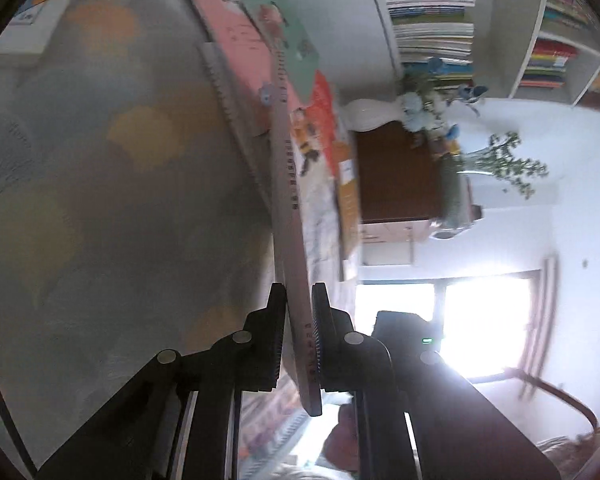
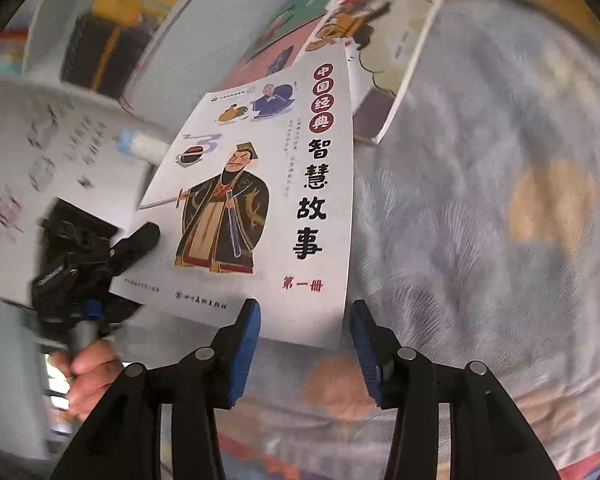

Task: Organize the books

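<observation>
The left gripper (image 1: 298,320) is clamped on the near edge of a white storybook (image 2: 260,208), lifting it off the patterned blanket (image 2: 480,200). The right gripper (image 2: 304,320) hangs apart, empty, just near it. Next, I judge, carry it toward the far bookshelf (image 1: 432,20).

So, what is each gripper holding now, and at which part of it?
The left gripper is shut on the white storybook, pinching its edge. The right gripper is open and holds nothing; the book's bottom edge only hangs near its blue pads.
</observation>
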Demonstrator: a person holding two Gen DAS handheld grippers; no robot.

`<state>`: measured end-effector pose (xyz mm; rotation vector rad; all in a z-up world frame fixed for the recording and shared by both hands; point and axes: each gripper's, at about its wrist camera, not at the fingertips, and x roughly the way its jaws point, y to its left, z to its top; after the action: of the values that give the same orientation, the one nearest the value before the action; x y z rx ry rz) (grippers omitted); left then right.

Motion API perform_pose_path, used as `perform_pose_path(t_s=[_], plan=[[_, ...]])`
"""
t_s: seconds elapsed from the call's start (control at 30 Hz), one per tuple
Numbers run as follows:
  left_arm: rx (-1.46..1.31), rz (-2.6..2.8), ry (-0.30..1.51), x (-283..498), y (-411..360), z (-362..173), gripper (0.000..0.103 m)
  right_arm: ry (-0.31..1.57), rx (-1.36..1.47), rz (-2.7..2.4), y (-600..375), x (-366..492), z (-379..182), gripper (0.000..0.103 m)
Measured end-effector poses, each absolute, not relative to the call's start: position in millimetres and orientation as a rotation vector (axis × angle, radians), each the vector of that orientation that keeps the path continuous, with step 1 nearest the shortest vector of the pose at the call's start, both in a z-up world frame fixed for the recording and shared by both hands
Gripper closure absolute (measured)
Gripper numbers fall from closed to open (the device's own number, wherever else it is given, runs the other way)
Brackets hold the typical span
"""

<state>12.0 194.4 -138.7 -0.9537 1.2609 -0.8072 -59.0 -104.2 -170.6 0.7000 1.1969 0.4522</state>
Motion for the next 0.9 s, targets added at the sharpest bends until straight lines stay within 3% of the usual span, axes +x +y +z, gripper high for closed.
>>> perform_pose_path(t_s=[0.23,0.4,0.6,0.9], plan=[[-1.075,-0.810,1.309,18.8,195.9,-154.8,0.093,1.156,1.091,0.602,-113.4,-44.2,-203.9,0.048],[-1.019,-0.764,1.333,19.5,200.3,-160.0,0.093,1.092,1.169,0.571,-124.6,-31.9,-205.6,0.076],[-0.785,-0.713,1.343,20.3,191.8,-149.5,0.093,1.103,0.666,0.515,-92.1,-27.4,-151.2,0.079],[-0.598,-0.714,1.209,18.1,192.8,-100.5,0.093,0.963,0.019,0.493,-29.5,-47.4,-91.4,0.079]])
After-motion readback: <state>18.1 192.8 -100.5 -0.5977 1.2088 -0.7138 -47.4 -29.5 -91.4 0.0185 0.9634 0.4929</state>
